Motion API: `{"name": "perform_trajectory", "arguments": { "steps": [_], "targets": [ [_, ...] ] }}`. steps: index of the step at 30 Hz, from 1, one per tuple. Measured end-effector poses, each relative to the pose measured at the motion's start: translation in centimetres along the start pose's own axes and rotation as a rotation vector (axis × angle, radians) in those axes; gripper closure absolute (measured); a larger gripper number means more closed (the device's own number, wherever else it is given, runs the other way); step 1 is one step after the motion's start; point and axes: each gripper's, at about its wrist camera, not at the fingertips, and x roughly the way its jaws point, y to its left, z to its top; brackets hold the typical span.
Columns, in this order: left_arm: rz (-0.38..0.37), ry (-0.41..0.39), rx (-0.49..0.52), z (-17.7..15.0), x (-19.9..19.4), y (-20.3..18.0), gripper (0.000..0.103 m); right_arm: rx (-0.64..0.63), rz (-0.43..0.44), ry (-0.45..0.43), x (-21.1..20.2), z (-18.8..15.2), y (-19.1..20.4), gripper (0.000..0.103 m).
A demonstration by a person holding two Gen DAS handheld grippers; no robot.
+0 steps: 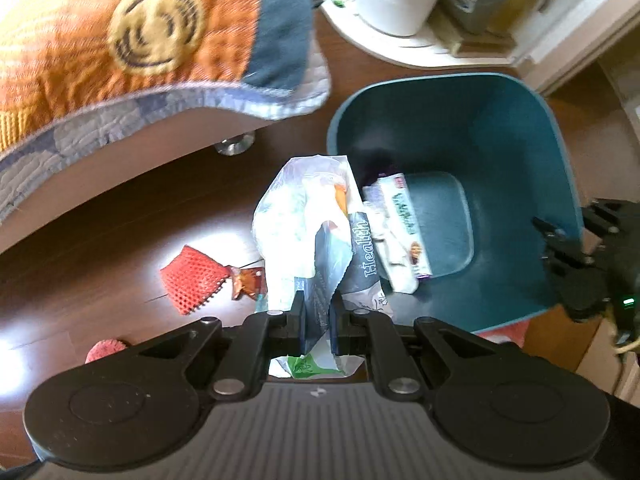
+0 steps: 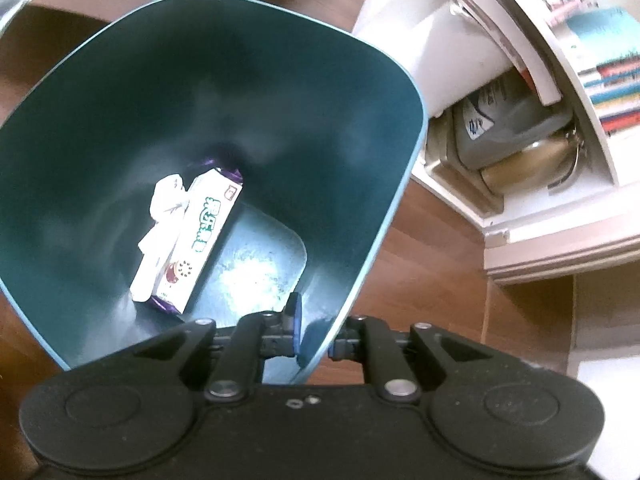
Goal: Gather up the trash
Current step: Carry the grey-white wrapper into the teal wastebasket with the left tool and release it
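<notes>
My left gripper [image 1: 318,316] is shut on a crumpled plastic wrapper [image 1: 308,220] printed "Health", held up beside the near left rim of the teal trash bin [image 1: 520,152]. The bin holds a white snack box [image 1: 404,224] and a crumpled tissue. My right gripper [image 2: 316,340] is shut on the bin's rim [image 2: 384,248], one finger inside, one outside; it also shows in the left wrist view [image 1: 576,256]. In the right wrist view the box [image 2: 200,236] and tissue [image 2: 164,200] lie on the bin floor.
A red mesh net [image 1: 192,276] with an orange tag [image 1: 246,280] lies on the wooden floor, and a pink scrap [image 1: 106,350] nearer. A sofa with an orange quilt [image 1: 120,40] stands on the left. A white shelf unit [image 2: 540,120] with books stands behind the bin.
</notes>
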Motion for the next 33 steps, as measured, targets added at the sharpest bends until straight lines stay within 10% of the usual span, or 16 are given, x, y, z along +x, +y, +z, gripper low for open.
{"name": "perform_trajectory", "arguments": {
  "steps": [33],
  "targets": [
    [0.004,0.035,0.226,0.1,5.7,-7.3,0.090,-0.096,-0.033,-0.047,0.4,1.0,0.9,0.093]
  ]
}}
